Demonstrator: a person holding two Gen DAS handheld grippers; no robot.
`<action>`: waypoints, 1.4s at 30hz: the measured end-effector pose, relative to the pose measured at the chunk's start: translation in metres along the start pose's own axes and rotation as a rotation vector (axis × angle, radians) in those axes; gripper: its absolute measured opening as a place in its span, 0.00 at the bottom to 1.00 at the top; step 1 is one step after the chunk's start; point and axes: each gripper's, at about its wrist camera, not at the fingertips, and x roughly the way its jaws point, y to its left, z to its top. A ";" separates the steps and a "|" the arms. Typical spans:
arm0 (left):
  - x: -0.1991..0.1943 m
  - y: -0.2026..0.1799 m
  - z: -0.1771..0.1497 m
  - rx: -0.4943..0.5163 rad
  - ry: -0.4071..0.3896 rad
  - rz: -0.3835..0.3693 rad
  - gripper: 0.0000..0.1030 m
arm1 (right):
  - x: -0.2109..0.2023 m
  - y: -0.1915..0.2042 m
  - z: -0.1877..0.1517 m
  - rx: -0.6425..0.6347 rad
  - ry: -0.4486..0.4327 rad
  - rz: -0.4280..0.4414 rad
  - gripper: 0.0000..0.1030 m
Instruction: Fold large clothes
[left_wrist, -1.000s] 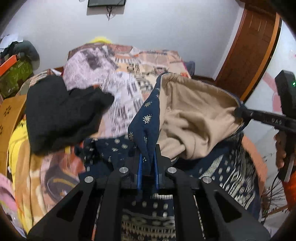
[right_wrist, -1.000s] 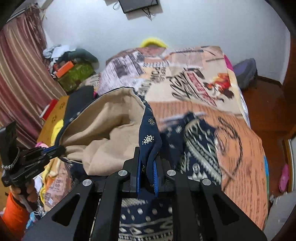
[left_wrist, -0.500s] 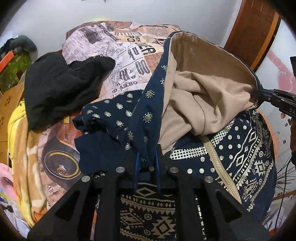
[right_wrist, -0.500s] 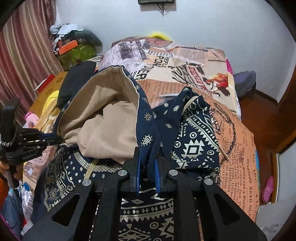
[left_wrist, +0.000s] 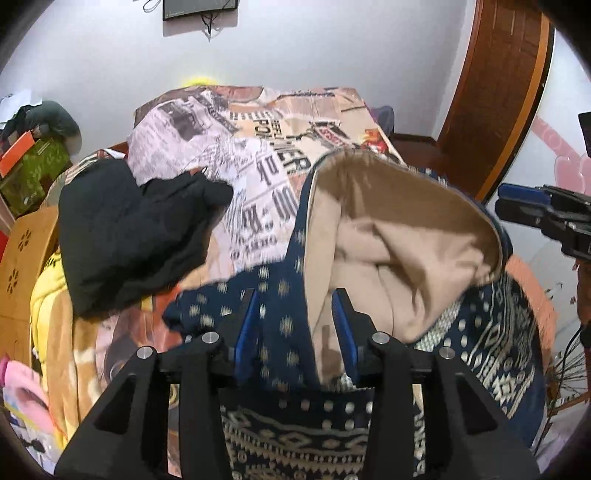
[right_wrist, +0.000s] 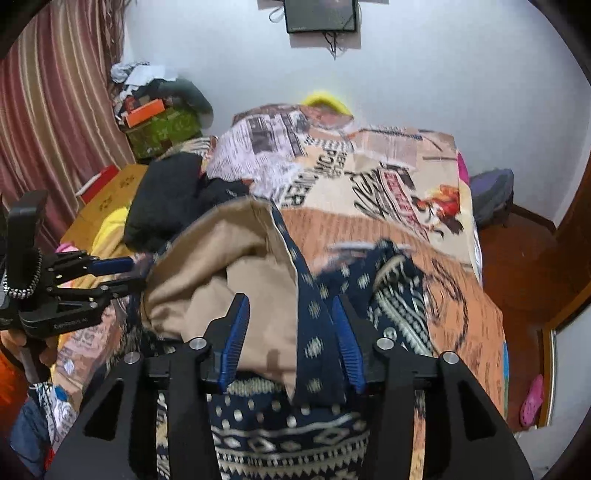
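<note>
A large navy garment with pale patterns and a tan lining lies bunched on the bed. My left gripper has its jaws opening; the navy edge hangs loose between the blue pads, and neither pad presses on it. In the right wrist view the same garment runs between the jaws of my right gripper, which are also opening and do not pinch it. The right gripper shows at the garment's right end, and the left gripper shows at its left end, beside the tan fold.
The bed has a newspaper-print cover. A black garment lies at its left, over a yellow blanket. Cardboard and a green box stand left. A wooden door, a backpack and a pink slipper are right.
Both grippers were shut on the garment's navy edge and now stand apart from it. The raised tan fold has sagged lower onto the bed.
</note>
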 end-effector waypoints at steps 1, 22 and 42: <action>0.003 0.000 0.005 0.000 -0.003 -0.003 0.39 | 0.003 0.001 0.004 -0.002 0.000 0.008 0.43; 0.094 0.010 0.051 -0.064 0.077 -0.146 0.38 | 0.094 -0.024 0.028 0.069 0.177 0.137 0.43; -0.010 -0.018 0.026 -0.047 -0.021 -0.223 0.07 | -0.002 -0.013 0.010 0.047 -0.013 0.154 0.10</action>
